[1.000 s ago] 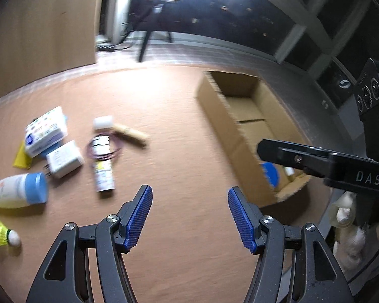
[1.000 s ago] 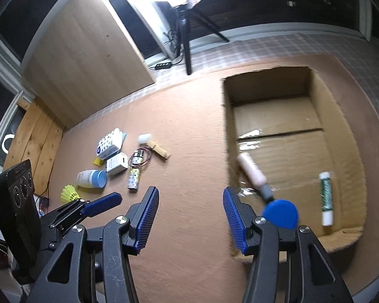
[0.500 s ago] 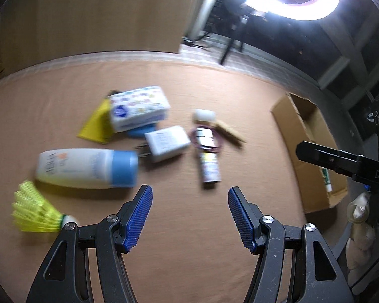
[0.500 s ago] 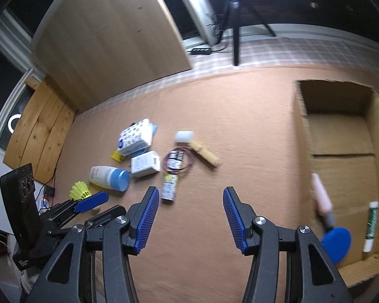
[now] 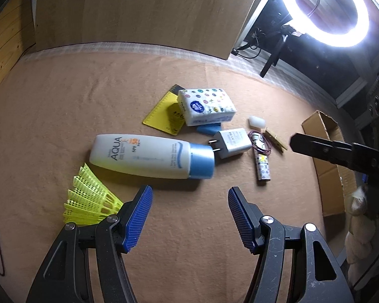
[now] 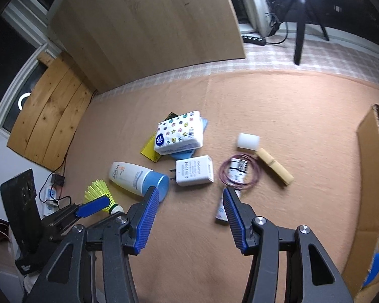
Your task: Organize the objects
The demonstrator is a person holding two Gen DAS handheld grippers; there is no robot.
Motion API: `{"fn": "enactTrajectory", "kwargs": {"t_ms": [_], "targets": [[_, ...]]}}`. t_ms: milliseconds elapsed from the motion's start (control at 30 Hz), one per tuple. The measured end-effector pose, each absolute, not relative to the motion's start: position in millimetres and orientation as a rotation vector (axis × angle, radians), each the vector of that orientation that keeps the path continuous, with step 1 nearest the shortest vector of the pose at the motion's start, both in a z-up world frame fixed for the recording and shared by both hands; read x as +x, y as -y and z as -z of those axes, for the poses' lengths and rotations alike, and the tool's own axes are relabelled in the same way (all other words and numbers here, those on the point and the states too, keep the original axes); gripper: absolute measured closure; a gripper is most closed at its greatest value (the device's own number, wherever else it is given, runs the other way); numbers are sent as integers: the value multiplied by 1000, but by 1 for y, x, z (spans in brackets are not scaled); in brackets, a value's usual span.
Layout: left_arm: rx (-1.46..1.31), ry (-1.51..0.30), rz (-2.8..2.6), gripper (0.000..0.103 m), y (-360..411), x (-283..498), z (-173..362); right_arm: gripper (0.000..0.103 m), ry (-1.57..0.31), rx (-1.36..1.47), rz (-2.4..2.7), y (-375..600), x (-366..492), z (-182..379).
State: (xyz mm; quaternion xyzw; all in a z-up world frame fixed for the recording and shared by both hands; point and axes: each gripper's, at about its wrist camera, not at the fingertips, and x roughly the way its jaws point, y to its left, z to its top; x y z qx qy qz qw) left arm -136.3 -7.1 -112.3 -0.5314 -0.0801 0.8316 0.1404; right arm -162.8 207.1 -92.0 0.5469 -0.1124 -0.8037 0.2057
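The tabletop (image 5: 50, 106), under tan cloth, fills both views; its far edge runs across the upper part of each frame below a wooden board (image 6: 149, 20), and wide bare cloth lies at the left of the left wrist view and across the upper right and bottom of the right wrist view. An open cardboard box (image 6: 369, 176) stands at the right edge of both frames, well apart from the clutter. The left tongs (image 5: 189, 217) at bottom centre gape wide and hold nothing, hanging just short of the bottle (image 5: 151, 155), which lies on its side mid-frame, blue cap to the right, reading "AQUA" and "SPF 50". The right tongs (image 6: 189, 217) are likewise wide apart and empty, low in their frame. A tissue pack (image 5: 206, 106) with coloured dots and a blue round logo sits above the bottle, resting on a yellow ruler (image 5: 164, 116) and something blue. A yellow shuttlecock (image 5: 88, 199) lies lower left, touching the bottle's base side. A white charger (image 5: 231, 142) has its prongs against the cap. Right of it are a purple loop (image 6: 240, 171), a small tube (image 5: 262, 166), a white cylinder (image 6: 248, 141) and a tan clothespin (image 6: 275, 168).
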Motion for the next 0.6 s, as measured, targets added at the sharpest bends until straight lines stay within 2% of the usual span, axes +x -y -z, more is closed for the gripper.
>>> {"fn": "enactTrajectory", "kwargs": {"t_ms": [167, 233, 400, 600], "targets": [[-1518, 251, -2400, 38, 6, -147, 111, 55, 275, 1576, 2263, -200, -178, 105], [-1507, 242, -2402, 38, 2, -155, 109, 61, 265, 1601, 2267, -201, -183, 110], [-1486, 209, -2390, 39, -17, -178, 108, 62, 203, 1649, 2312, -207, -200, 121], [-1496, 181, -2362, 49, -42, -203, 115, 63, 188, 1682, 2349, -219, -222, 129]]}}
